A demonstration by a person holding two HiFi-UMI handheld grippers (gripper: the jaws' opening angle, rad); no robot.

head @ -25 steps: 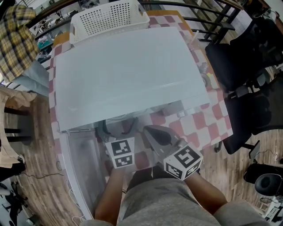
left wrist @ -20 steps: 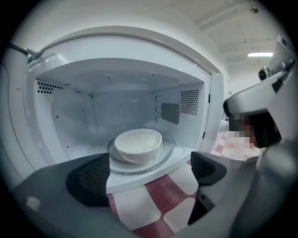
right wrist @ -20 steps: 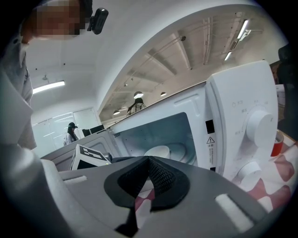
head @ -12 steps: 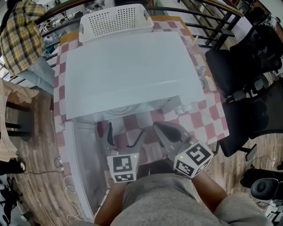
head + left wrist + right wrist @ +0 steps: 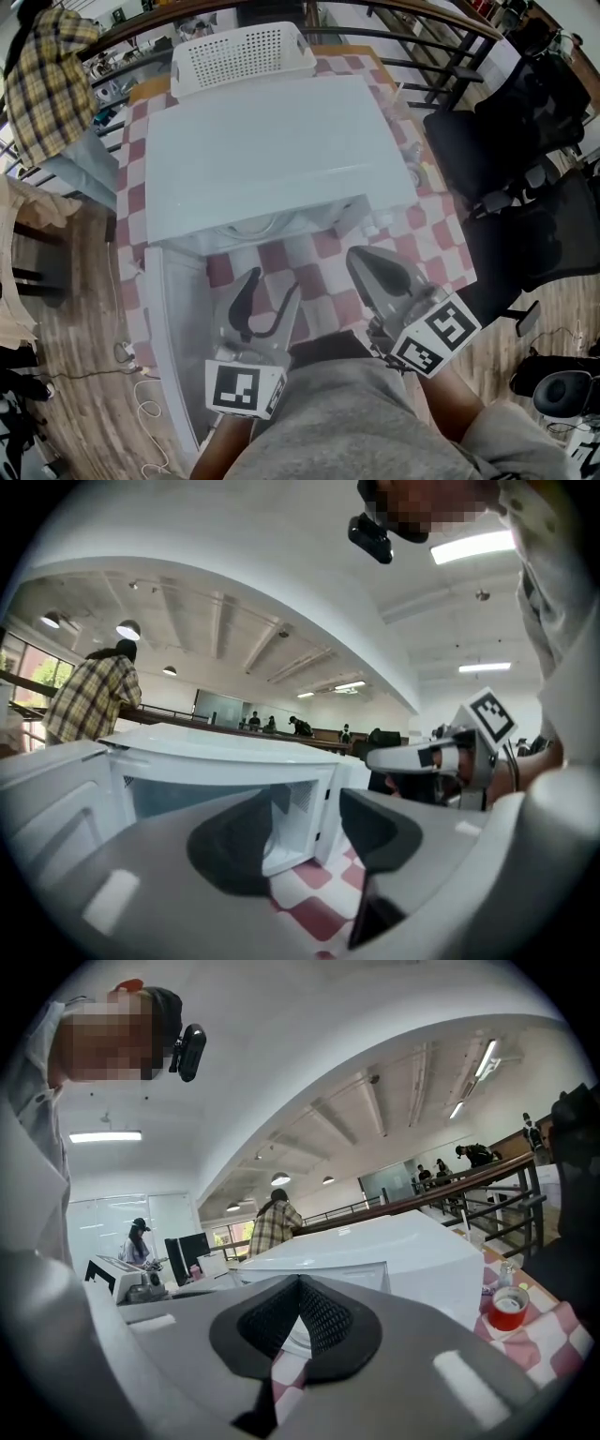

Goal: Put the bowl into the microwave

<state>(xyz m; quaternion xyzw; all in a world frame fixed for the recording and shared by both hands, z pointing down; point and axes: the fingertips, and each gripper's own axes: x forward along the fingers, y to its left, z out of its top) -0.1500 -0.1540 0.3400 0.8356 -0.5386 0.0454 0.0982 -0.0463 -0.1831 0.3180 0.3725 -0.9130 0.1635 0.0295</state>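
The white microwave (image 5: pixel 272 150) stands on the checked table with its door (image 5: pixel 173 347) swung open to the left. A pale round rim (image 5: pixel 251 228) shows just inside the opening; the microwave's top hides most of it, so I cannot tell whether it is the bowl. My left gripper (image 5: pixel 272 283) hangs in front of the opening, its jaws closing with nothing between them. In the left gripper view the left gripper (image 5: pixel 307 808) faces the lit cavity (image 5: pixel 216 794). My right gripper (image 5: pixel 361 258) is beside it, shut and empty. The right gripper (image 5: pixel 300 1283) points at the microwave (image 5: pixel 375 1241).
A white perforated basket (image 5: pixel 242 52) stands behind the microwave. Black office chairs (image 5: pixel 506 141) crowd the table's right side. A red cup (image 5: pixel 507 1309) sits on the checked cloth (image 5: pixel 319 272) right of the microwave. A person in a plaid shirt (image 5: pixel 47 75) is at the far left.
Both grippers have drawn back from the microwave toward me. The left gripper's jaws came out of the opening and have narrowed.
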